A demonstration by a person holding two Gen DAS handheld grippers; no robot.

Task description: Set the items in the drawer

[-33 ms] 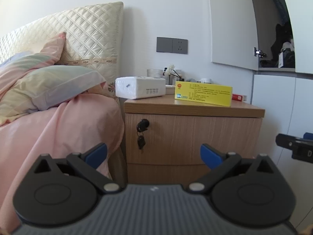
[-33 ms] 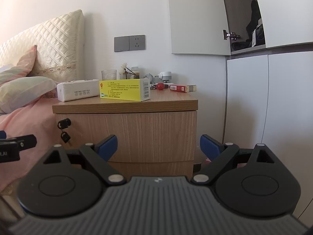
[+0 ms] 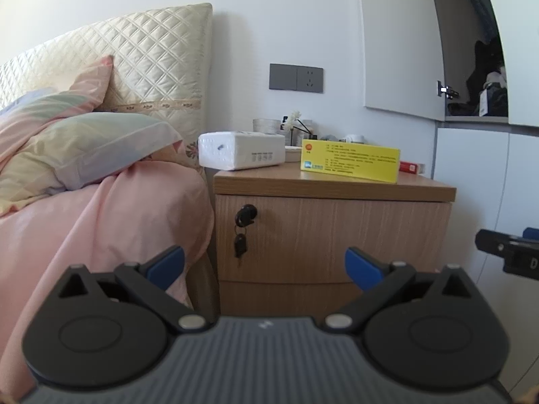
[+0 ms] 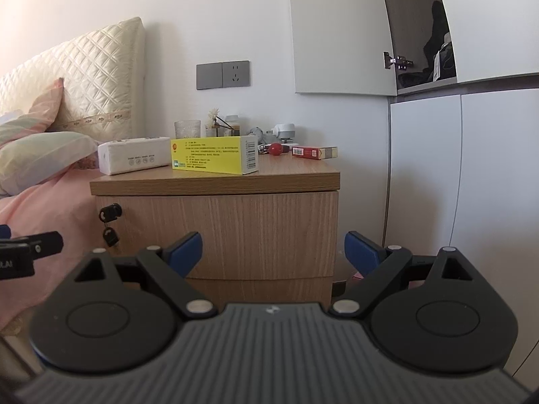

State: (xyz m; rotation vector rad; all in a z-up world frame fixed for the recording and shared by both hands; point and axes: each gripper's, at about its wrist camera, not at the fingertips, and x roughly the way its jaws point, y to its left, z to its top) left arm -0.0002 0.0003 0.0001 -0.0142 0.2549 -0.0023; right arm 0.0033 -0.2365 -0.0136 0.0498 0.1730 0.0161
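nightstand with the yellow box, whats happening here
A person holds two grippers, both open and empty, short of the nightstand. The left gripper and right gripper face its closed top drawer, key in the lock. The yellow box, tissue pack and red pack sit on top, untouched.

The drawer (image 3: 331, 235) is the upper wood-grain front of the nightstand at frame centre, shut, with a black key (image 3: 246, 216) in the lock at its upper left corner and a second key hanging below. On the counter (image 4: 215, 178) above, a yellow box (image 4: 214, 154) stands on its long edge near the front. A white tissue pack (image 4: 133, 160) lies left of it, a red cigarette pack (image 4: 314, 152) lies flat at right.
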